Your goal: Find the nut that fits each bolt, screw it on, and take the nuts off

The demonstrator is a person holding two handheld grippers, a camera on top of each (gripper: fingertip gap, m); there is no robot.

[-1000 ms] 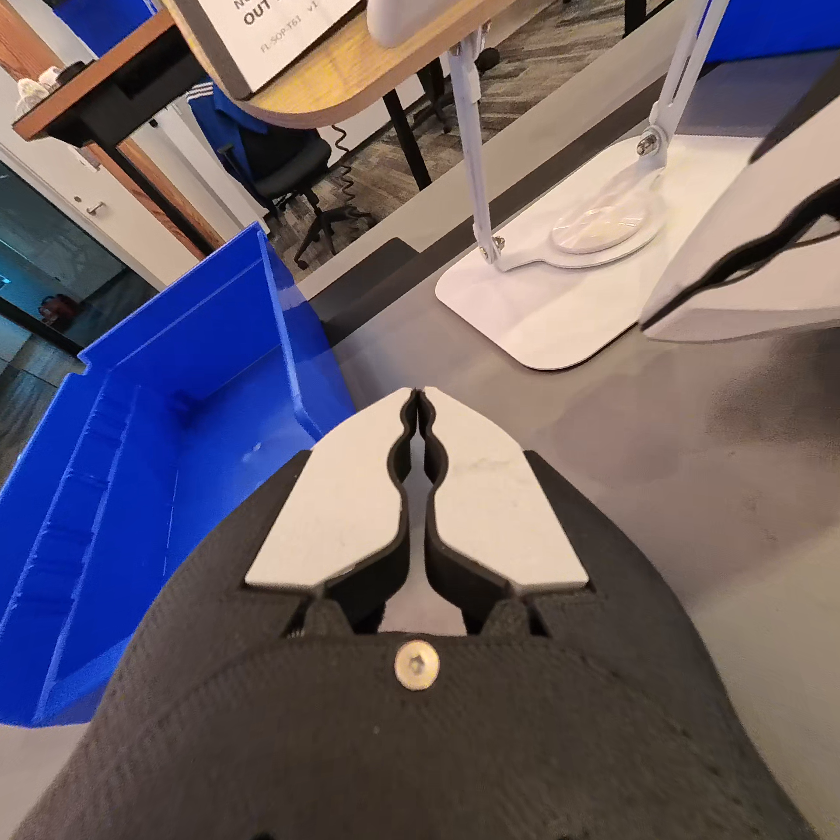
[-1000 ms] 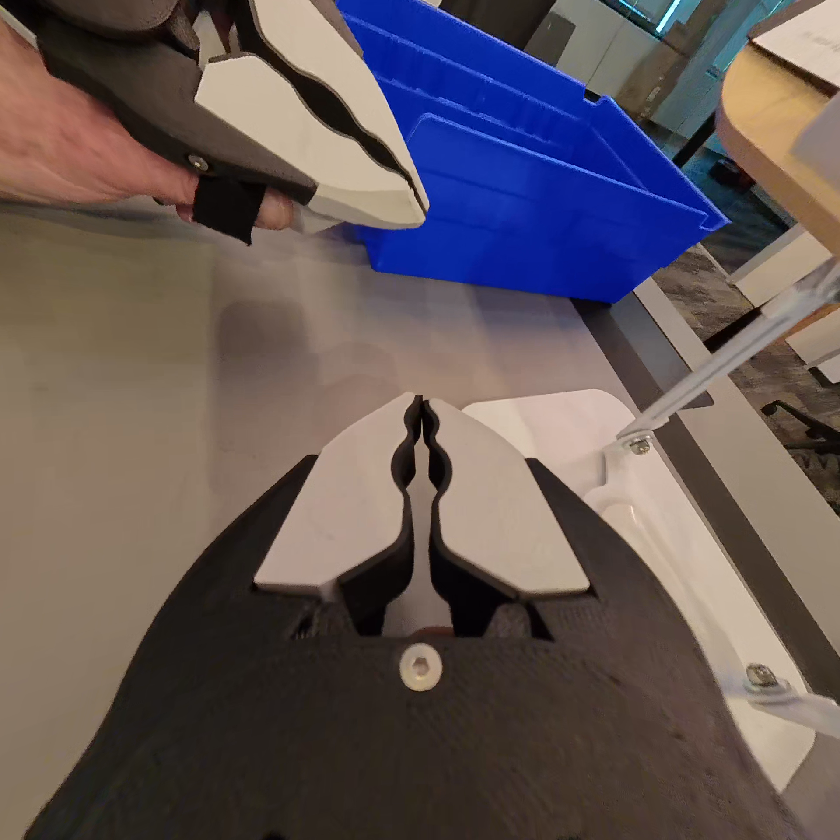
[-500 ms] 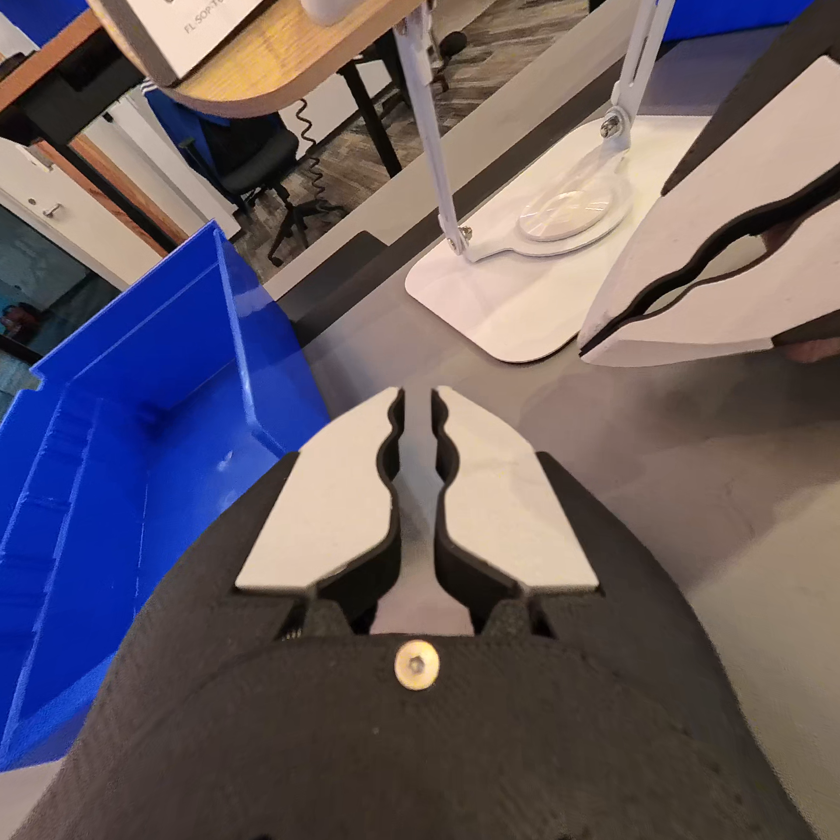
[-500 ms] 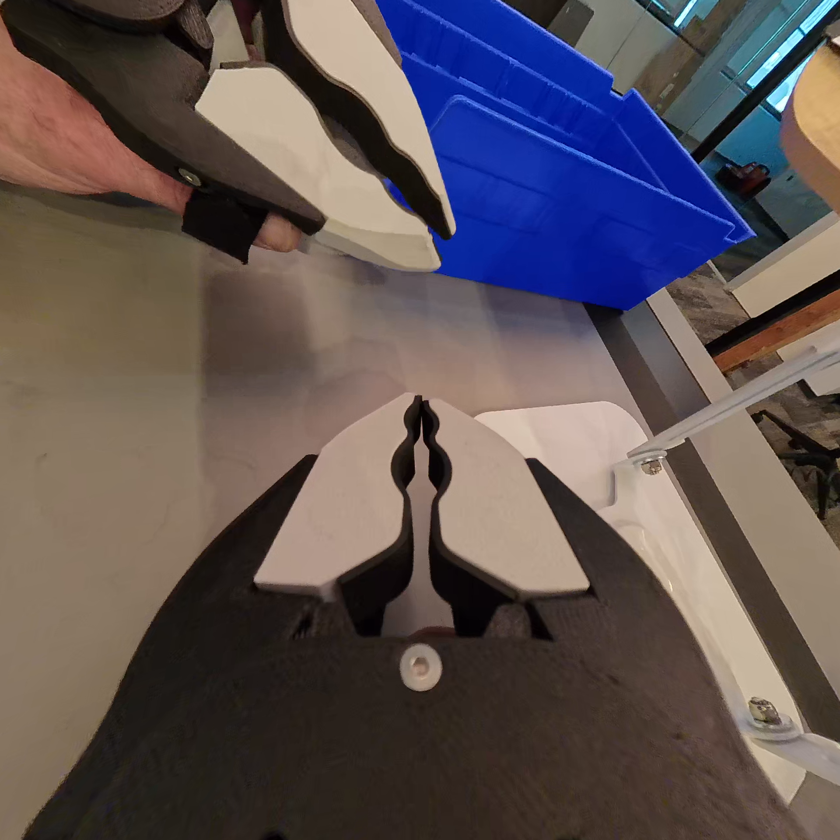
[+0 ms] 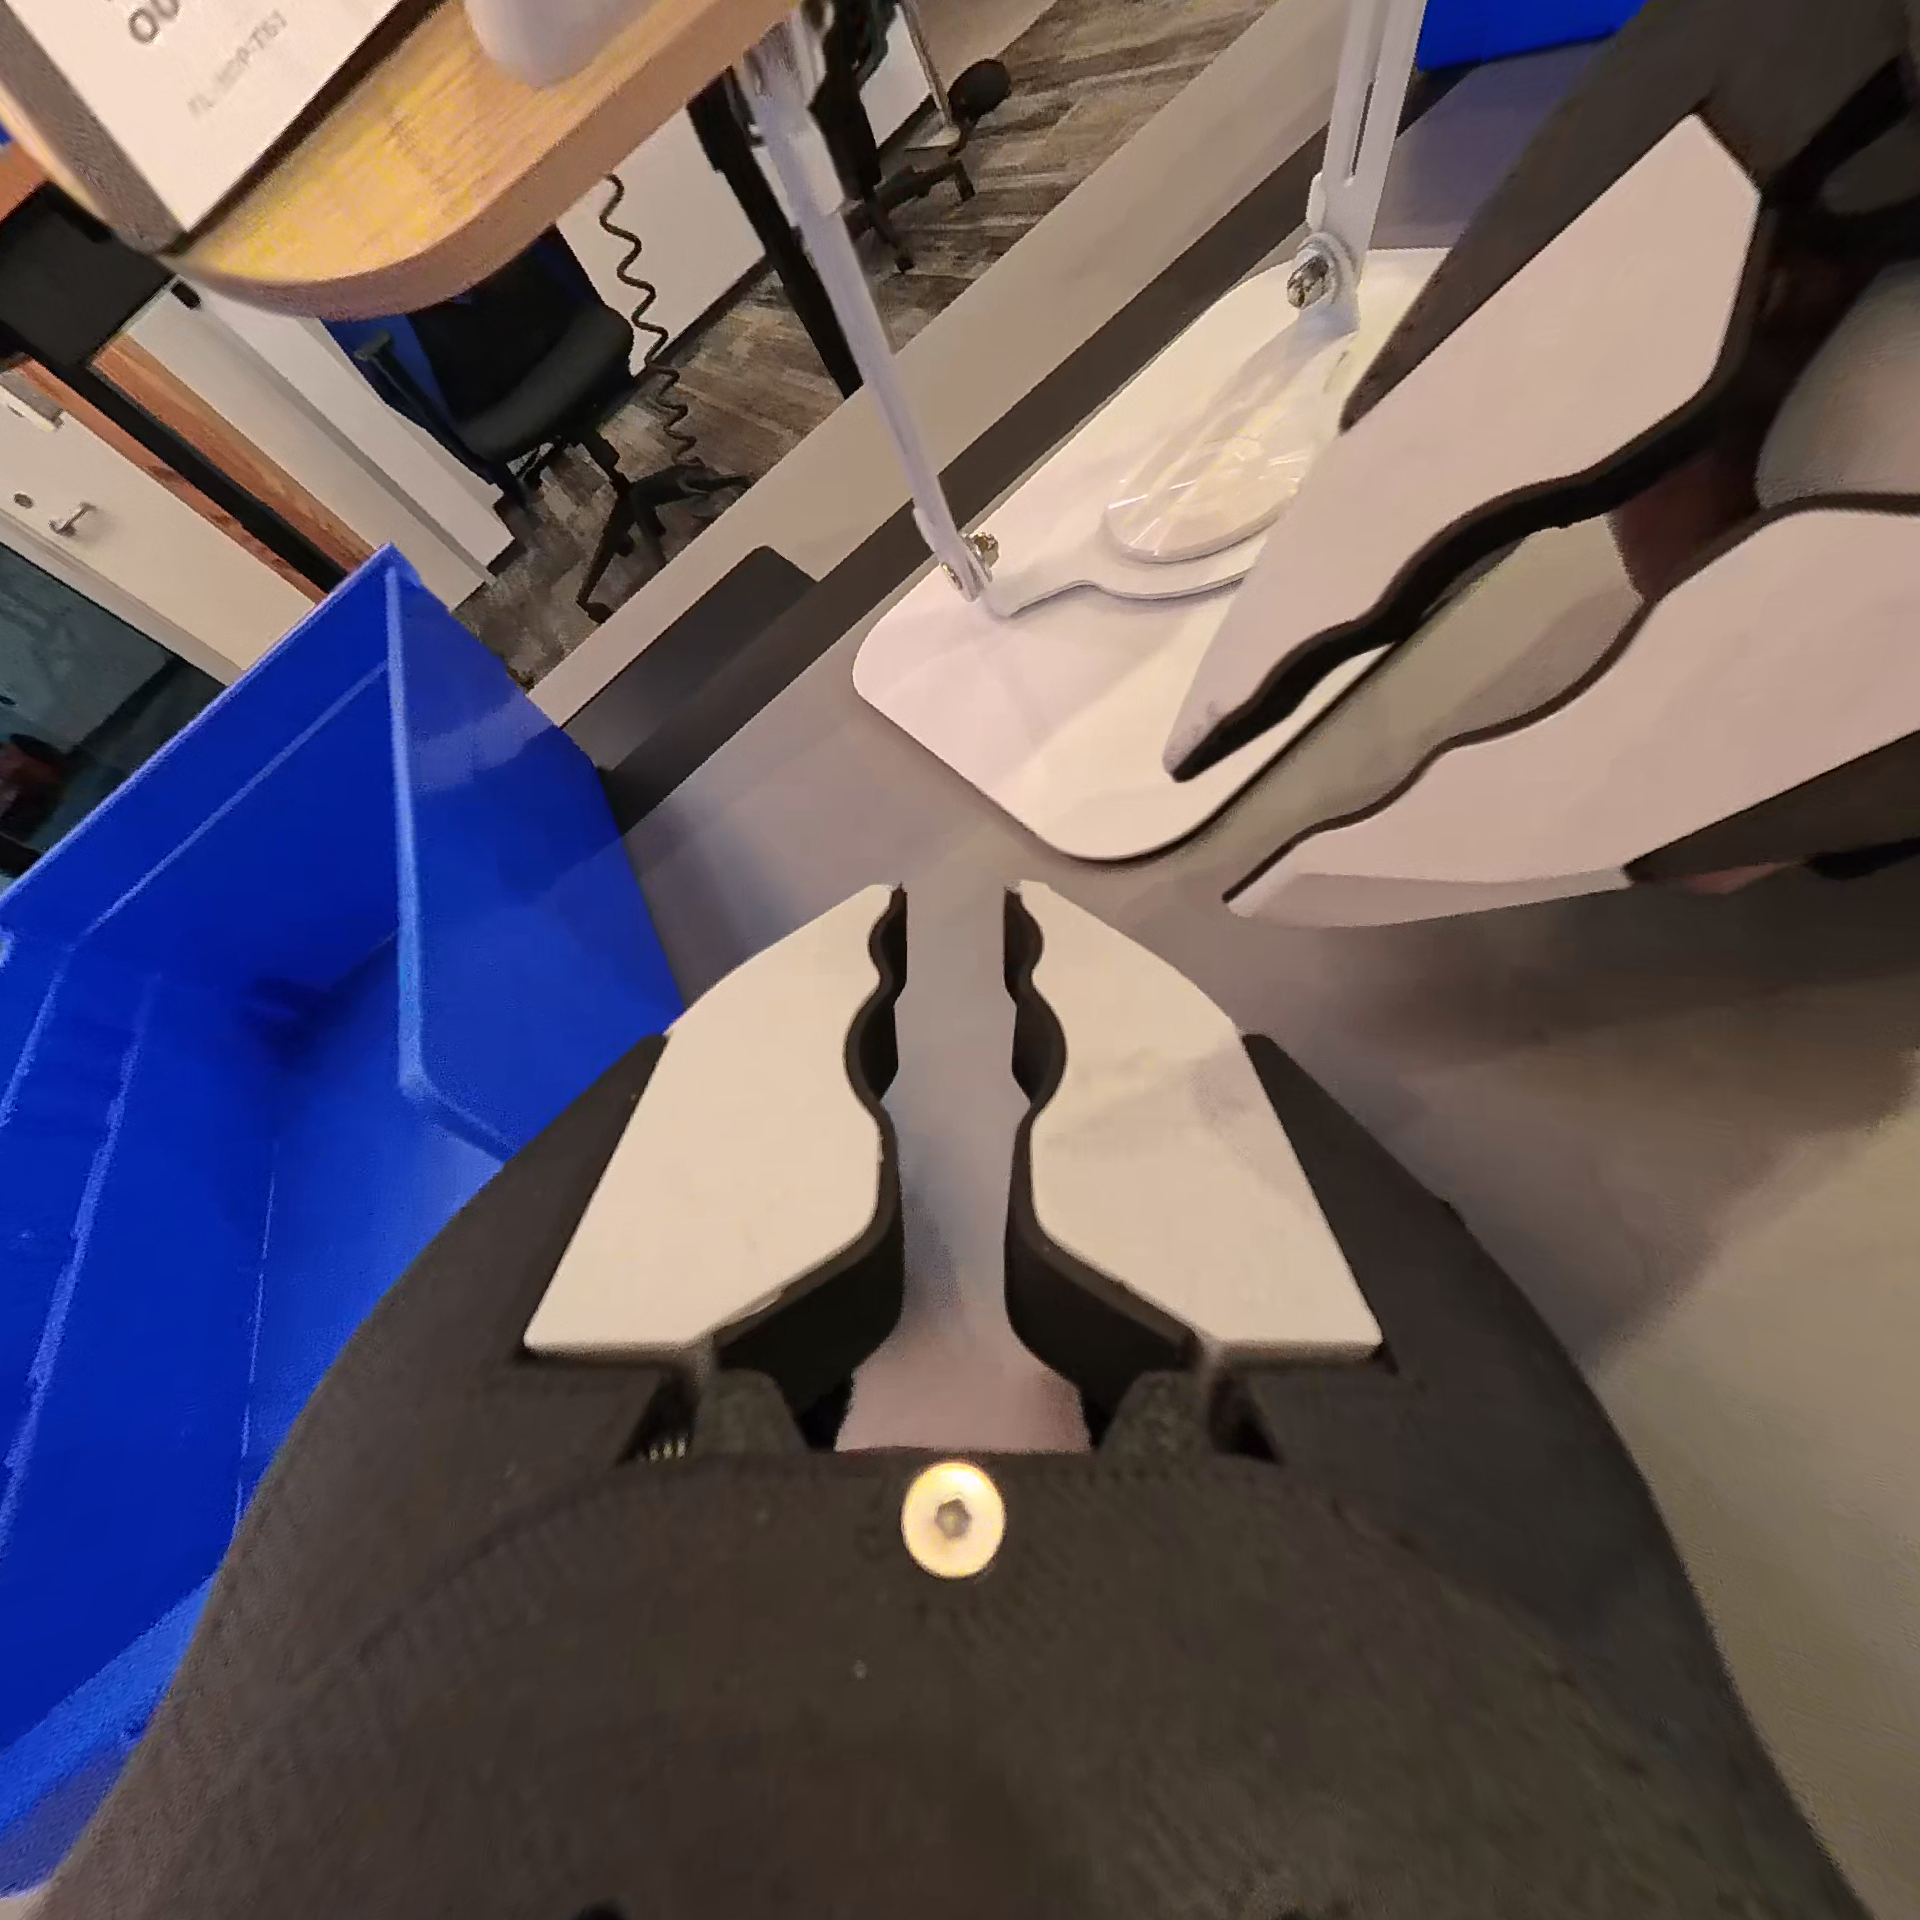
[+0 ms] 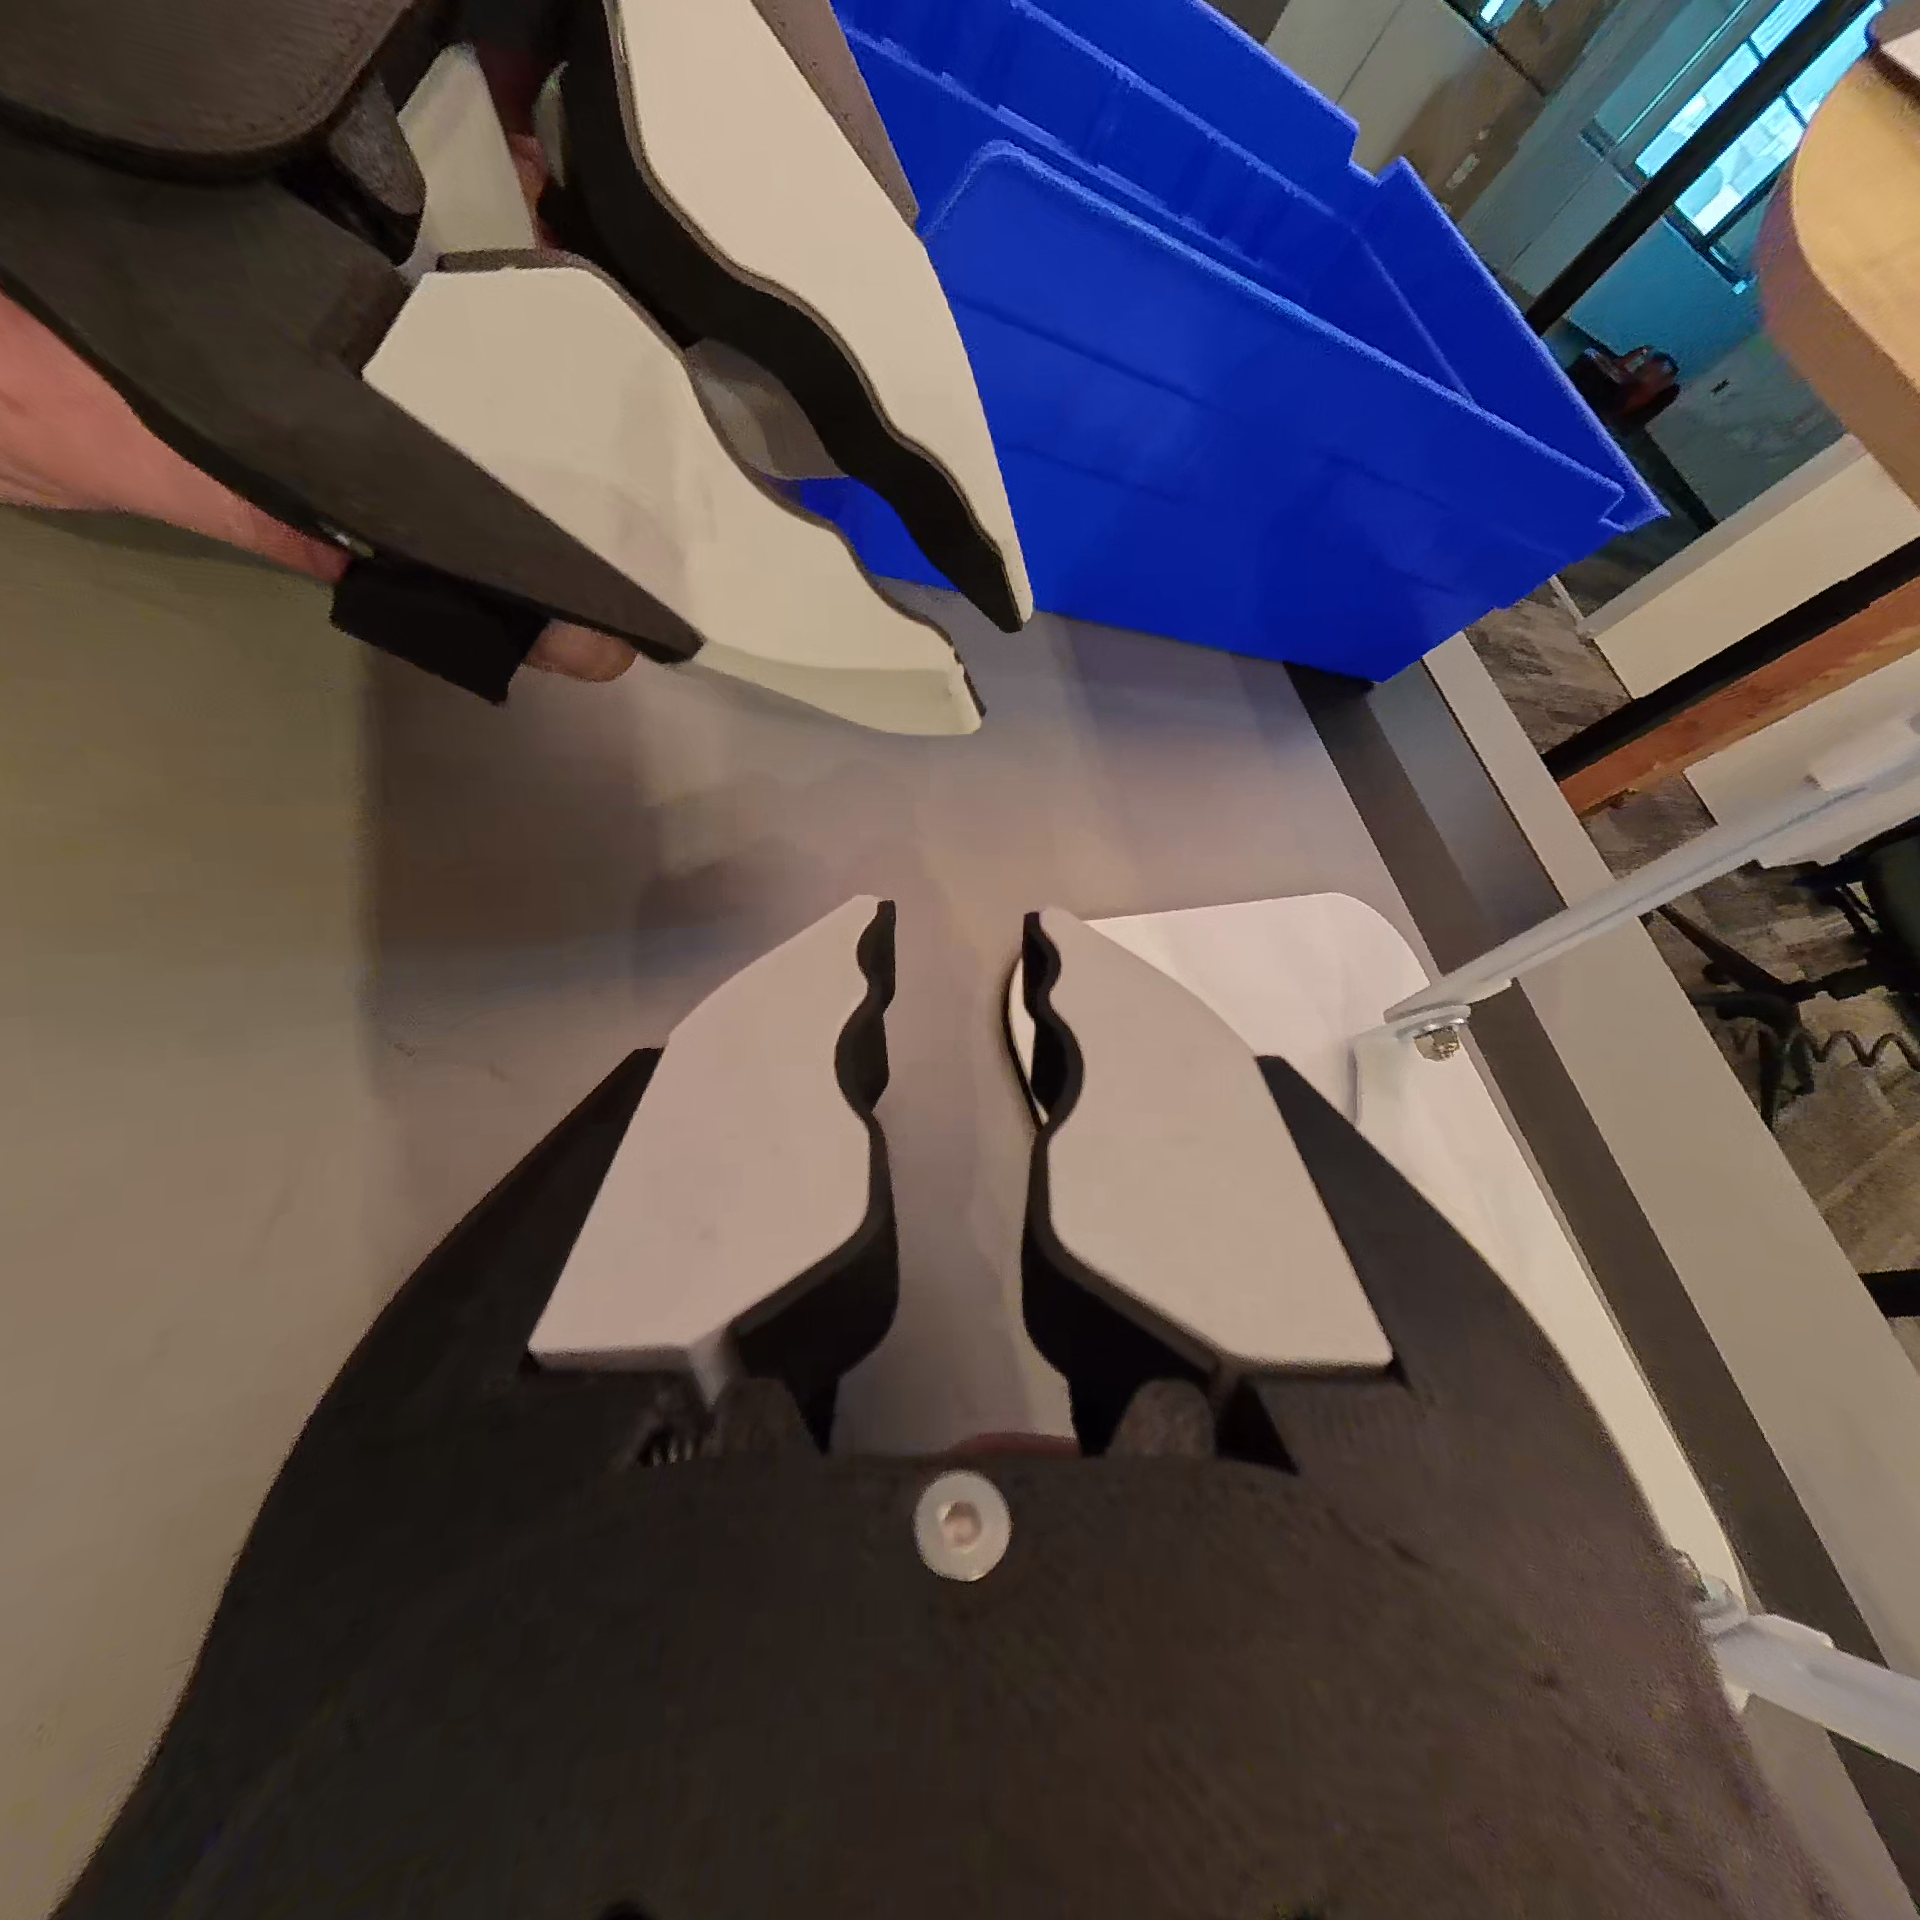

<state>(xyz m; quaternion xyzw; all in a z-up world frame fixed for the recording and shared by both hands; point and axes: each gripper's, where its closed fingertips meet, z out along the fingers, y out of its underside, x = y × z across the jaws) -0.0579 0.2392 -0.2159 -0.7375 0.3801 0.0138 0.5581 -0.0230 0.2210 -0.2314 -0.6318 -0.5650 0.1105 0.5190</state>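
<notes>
No bolts or nuts show in either view. My left gripper [image 5: 954,906] is open with nothing between its white fingers, over the grey table [image 5: 1558,1195] beside a blue bin [image 5: 260,987]. It also shows in the right wrist view [image 6: 992,665] at upper left, held by a hand, its fingers apart. My right gripper [image 6: 956,925] is open with only bare table between its fingers, near the white lamp base [image 6: 1299,966]. It also shows in the left wrist view [image 5: 1205,831] at right, its fingers apart.
The blue bin [image 6: 1247,416] stands at the table's far edge, and what I see of its inside is bare. A white lamp base [image 5: 1060,707] with thin white arms [image 5: 862,312] sits on the table. A wooden desk and office chairs stand beyond the table edge. Left tips to right tips: about 5 cm.
Both grippers were shut and have opened, the left one first, the right one in the last half second. The two grippers have come closer together over the table.
</notes>
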